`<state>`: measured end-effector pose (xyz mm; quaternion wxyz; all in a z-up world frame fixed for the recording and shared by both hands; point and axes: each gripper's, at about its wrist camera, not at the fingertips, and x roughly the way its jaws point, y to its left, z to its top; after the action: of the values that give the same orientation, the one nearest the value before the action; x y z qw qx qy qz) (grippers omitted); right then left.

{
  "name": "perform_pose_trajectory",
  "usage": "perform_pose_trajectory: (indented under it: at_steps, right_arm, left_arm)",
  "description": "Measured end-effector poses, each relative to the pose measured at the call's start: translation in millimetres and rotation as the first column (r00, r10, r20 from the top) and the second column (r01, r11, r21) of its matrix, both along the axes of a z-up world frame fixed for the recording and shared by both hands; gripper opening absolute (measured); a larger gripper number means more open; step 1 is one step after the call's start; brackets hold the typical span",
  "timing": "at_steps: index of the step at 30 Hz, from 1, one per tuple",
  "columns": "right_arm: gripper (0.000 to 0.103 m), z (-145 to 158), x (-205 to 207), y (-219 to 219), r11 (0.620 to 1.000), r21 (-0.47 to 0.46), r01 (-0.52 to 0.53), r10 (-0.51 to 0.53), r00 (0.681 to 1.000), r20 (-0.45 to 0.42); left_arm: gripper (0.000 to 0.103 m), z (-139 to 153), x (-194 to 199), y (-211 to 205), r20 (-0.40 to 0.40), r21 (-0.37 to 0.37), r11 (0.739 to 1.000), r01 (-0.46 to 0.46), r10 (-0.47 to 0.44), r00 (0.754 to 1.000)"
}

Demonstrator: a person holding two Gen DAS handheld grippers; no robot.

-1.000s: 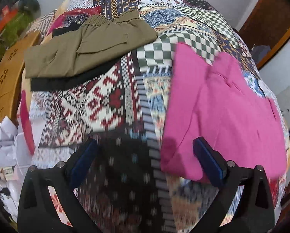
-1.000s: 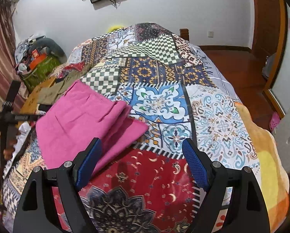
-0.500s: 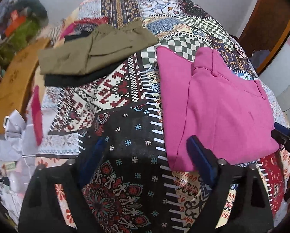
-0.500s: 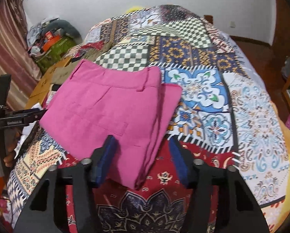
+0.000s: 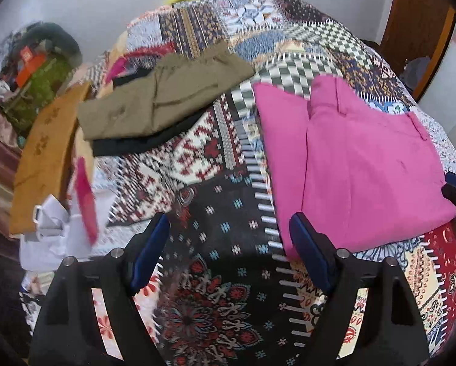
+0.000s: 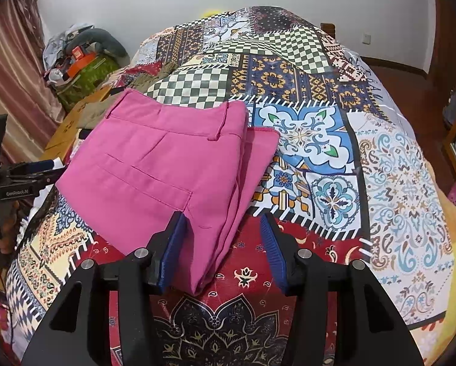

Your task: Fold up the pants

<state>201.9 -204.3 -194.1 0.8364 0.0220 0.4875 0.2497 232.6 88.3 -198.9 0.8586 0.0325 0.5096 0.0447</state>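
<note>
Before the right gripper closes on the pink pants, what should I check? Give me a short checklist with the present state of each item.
1. Right gripper open: ok.
2. Corner of the pink pants lies between its fingers: ok.
3. Left gripper open and empty: ok.
4. Left gripper over the pants' near edge: not ok; only one finger reaches it, the rest is over the patchwork bedspread.
5. Pants layers aligned: not ok; a lower layer sticks out at the far side.
6. Olive pants apart from the pink pair: ok.

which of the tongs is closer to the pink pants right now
Right. The open right tongs straddle the near corner of the pink pants. The open left tongs sit beside the pants' left edge, only one finger overlapping their corner.
</note>
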Motion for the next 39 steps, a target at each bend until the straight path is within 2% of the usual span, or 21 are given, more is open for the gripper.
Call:
perform_pose_trajectory:
  at_steps: [9,14,17,18,20,22,23,28,34,39]
  right_arm:
    - [0.048,27,23,-7,0.997,0.062,0.048,-0.052,0.997,0.054]
    - [0.048,26,41,5,0.997,0.071,0.037,-0.041,0.997,0.063]
    - [0.048,9,54,17,0.998,0.064,0.023,-0.024,1.000,0.008]
    - [0.048,5,55,19,0.998,0.060,0.017,-0.017,1.000,-0.001]
    - [0.048,-1,58,25,0.999,0.050,0.004,-0.003,1.000,-0.015]
    - [0.048,-5,57,29,0.999,0.041,-0.013,0.013,1.000,-0.005]
    - [0.047,-5,56,29,0.999,0.035,-0.021,0.021,1.000,0.003]
    - [0.034,-4,53,31,0.998,-0.036,-0.054,0.056,0.997,0.054]
    - [0.033,-10,53,27,0.997,-0.039,-0.064,0.066,0.996,0.058]
    - [0.033,-2,49,28,0.996,-0.072,-0.055,0.060,0.996,0.069]
  left_arm:
    - [0.083,40,33,-21,0.100,-0.076,0.994,0.077,-0.069,0.993]
    - [0.083,37,62,-45,0.078,-0.137,0.981,0.136,-0.127,0.989]
    - [0.082,25,71,-61,0.053,-0.151,0.974,0.169,-0.163,0.985]
    - [0.080,20,74,-68,0.047,-0.135,0.975,0.179,-0.175,0.984]
    - [0.062,11,75,-75,0.032,-0.110,0.976,0.188,-0.186,0.982]
    - [0.050,-1,78,-78,0.000,-0.105,0.975,0.195,-0.196,0.981]
    - [0.049,-6,79,-77,-0.007,-0.115,0.974,0.195,-0.198,0.980]
    - [0.050,-12,79,-69,0.006,-0.143,0.973,0.182,-0.183,0.983]
    - [0.055,-16,78,-69,0.010,-0.127,0.976,0.178,-0.178,0.984]
    - [0.054,1,74,-64,0.005,-0.142,0.978,0.153,-0.154,0.988]
